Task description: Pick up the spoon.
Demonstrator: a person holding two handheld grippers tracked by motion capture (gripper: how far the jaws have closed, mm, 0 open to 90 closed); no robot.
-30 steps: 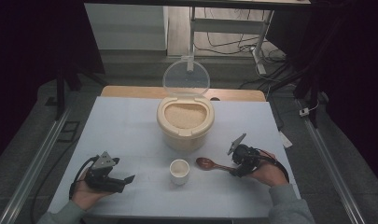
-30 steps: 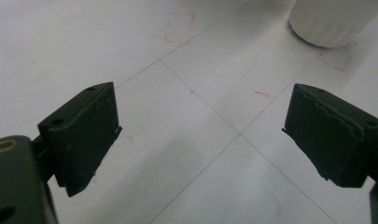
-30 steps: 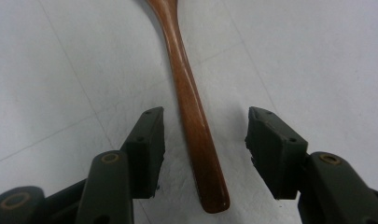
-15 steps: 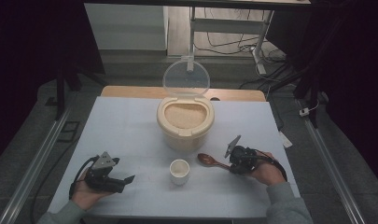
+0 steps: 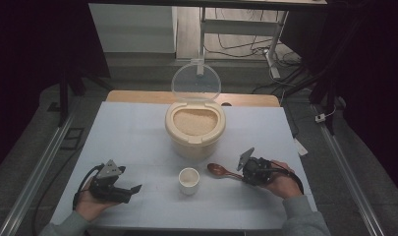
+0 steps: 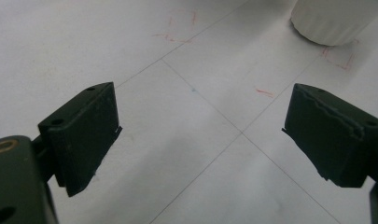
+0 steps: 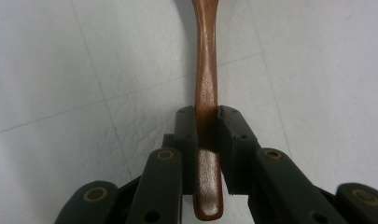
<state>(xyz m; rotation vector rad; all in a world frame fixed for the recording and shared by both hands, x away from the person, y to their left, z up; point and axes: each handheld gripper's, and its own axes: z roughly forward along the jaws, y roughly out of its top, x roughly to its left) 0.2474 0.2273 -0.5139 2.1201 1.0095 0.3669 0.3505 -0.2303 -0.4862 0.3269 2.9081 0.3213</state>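
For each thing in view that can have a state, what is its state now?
Rice container: full of grain, clear lid raised upright.
Small cup: upright; contents unclear.
Wooden spoon: low over the table, handle clamped.
Right gripper: shut on the spoon handle.
Left gripper: open, nothing between its jaws.

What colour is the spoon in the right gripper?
Reddish-brown wood; the spoon shows best in the right gripper view.

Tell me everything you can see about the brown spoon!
The spoon looks like smooth, shiny reddish-brown wood, with a small round bowl and a slim handle that widens at its end. It lies on the white table, right of the cup, bowl end toward the cup. The right claw is shut on its handle, pads pressing both sides.
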